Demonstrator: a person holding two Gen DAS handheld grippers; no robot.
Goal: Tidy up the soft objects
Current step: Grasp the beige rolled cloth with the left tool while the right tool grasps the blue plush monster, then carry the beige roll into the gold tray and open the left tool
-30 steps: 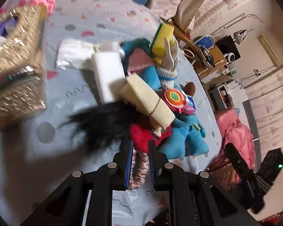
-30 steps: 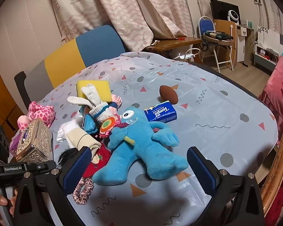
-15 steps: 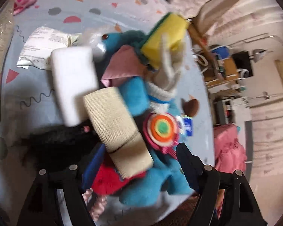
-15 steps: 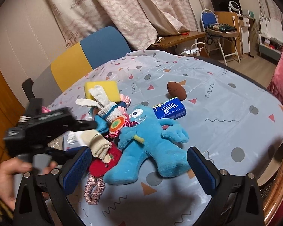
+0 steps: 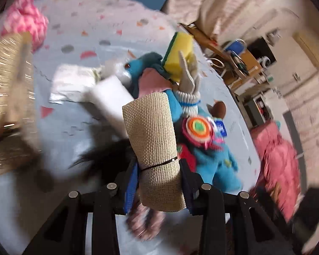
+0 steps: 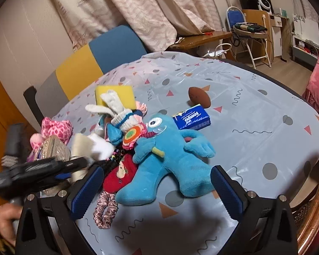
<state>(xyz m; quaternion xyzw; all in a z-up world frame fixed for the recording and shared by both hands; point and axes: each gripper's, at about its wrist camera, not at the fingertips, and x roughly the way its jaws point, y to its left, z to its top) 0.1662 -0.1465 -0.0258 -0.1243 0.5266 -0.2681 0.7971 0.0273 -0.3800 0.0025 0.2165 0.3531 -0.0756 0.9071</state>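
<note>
My left gripper [image 5: 159,182] is shut on a beige rolled cloth [image 5: 154,144] tied with a black band, held above the pile. It also shows blurred at the left of the right wrist view [image 6: 74,165]. The pile holds a blue plush doll [image 6: 165,159], a red sock [image 6: 119,175], a white glove [image 6: 114,108], a yellow sponge [image 6: 117,92], a round felt lollipop [image 6: 131,136] and black fur [image 5: 108,157]. My right gripper [image 6: 155,188] is open and empty over the doll's legs.
A gold woven basket [image 5: 8,106] stands at the left with a pink plush [image 6: 55,127] behind it. A pink scrunchie [image 6: 105,209], a blue tissue pack [image 6: 191,118] and a brown ball [image 6: 200,97] lie on the patterned tablecloth [image 6: 255,127]. A chair [image 6: 91,61] stands behind.
My left gripper opened, moved onto the beige roll, shut on it and lifted it. My right gripper stayed open and drew slightly closer to the doll.
</note>
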